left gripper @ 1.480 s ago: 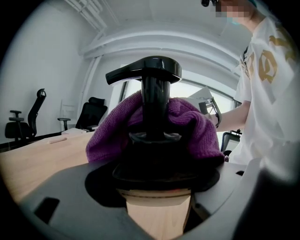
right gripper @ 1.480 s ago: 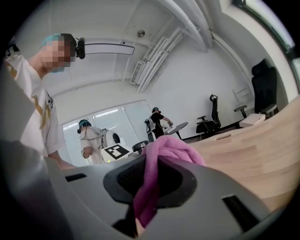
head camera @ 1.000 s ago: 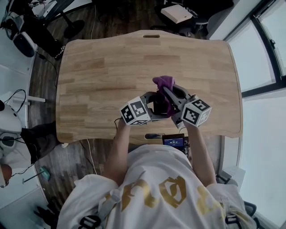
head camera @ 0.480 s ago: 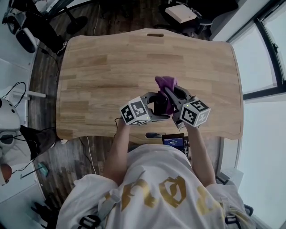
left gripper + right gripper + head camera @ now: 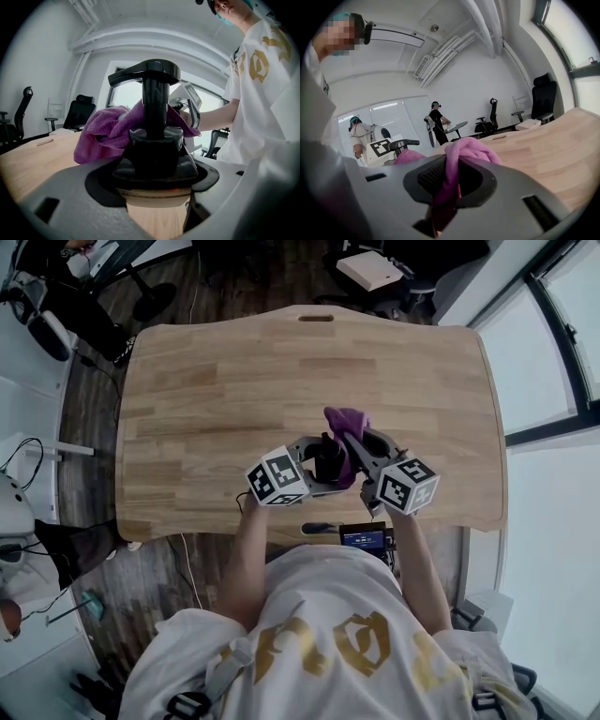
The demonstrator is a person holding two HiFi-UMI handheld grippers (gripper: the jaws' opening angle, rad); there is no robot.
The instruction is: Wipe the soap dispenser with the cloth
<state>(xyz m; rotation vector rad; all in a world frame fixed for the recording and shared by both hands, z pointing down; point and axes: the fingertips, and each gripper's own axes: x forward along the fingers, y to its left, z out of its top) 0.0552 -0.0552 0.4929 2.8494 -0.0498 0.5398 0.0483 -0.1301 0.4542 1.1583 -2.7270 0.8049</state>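
A black soap dispenser with a pump head stands upright between the jaws of my left gripper, which is shut on its body. In the head view the soap dispenser is held above the wooden table near its front edge. A purple cloth is pinched in my right gripper, shut on it, and drapes against the dispenser's far side. In the left gripper view the purple cloth bunches behind the pump neck. The right gripper view shows the cloth folded between its jaws.
A small dark device with a lit screen sits below the table's front edge. Office chairs and two other people stand in the room behind. A white box lies on the floor beyond the table.
Both grippers have shifted slightly toward the table's front edge with the dispenser and cloth. The cloth has slid a little along the dispenser.
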